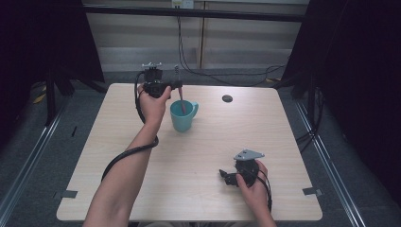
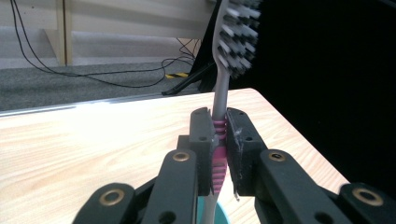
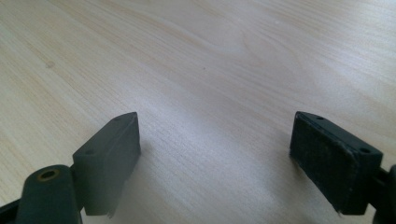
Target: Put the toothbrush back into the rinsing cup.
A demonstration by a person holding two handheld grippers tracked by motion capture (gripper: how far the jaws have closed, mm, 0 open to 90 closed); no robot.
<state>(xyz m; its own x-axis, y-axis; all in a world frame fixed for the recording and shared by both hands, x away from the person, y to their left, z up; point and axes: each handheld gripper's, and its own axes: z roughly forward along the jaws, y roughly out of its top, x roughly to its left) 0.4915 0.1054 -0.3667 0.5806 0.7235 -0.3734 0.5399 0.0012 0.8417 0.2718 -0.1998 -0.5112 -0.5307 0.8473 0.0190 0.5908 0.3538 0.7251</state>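
A grey toothbrush with a pink ribbed grip stands upright, bristles up, clamped between the pads of my left gripper. In the high view my left gripper holds the toothbrush over a teal mug, and the pink handle end dips into the mug. The mug's teal rim peeks out below the jaws. My right gripper rests low over the table near the front right, jaws spread wide. In its own view my right gripper has nothing but bare wood between its pads.
The light wooden table has a dark round cable port at the back right. Black cables trail on the floor behind the table. Dark curtains and stand legs flank both sides.
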